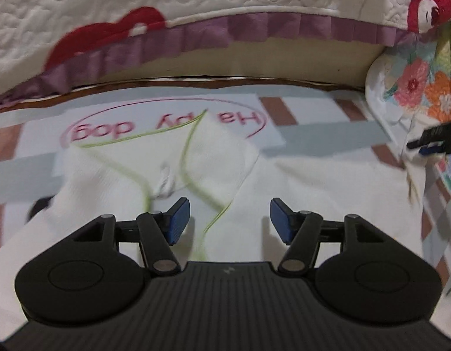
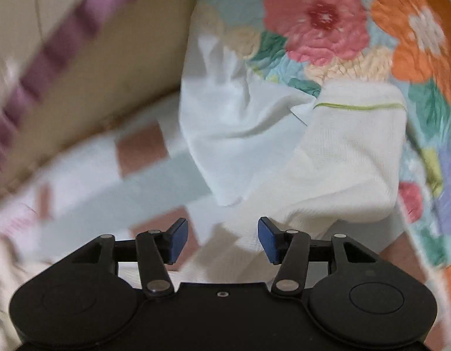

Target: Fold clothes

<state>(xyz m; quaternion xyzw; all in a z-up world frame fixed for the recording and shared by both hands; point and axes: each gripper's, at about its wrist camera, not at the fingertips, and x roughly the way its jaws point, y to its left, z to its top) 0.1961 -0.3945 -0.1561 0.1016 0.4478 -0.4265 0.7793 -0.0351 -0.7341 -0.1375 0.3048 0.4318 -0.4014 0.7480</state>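
A white garment (image 1: 196, 169) with thin lime-green piping lies spread on a checked sheet (image 1: 313, 122) printed with "Happy dog". Its neckline and a small label (image 1: 164, 181) face the left wrist view. My left gripper (image 1: 229, 213) hovers just over the garment below the neckline, open, with nothing between its blue pads (image 1: 178, 222). In the right wrist view a white sleeve (image 2: 351, 158) with a green-striped cuff rests partly on a floral quilt. My right gripper (image 2: 222, 234) is open above the garment's edge, holding nothing. It also shows at the right edge as a dark gripper (image 1: 436, 140).
A white quilted cover (image 1: 137, 5) with a purple ruffle (image 1: 254, 27) and red prints hangs along the far side, above a beige panel (image 1: 254, 61). A floral quilt (image 2: 327, 29) and a pale cloth (image 2: 225, 117) are bunched at the right.
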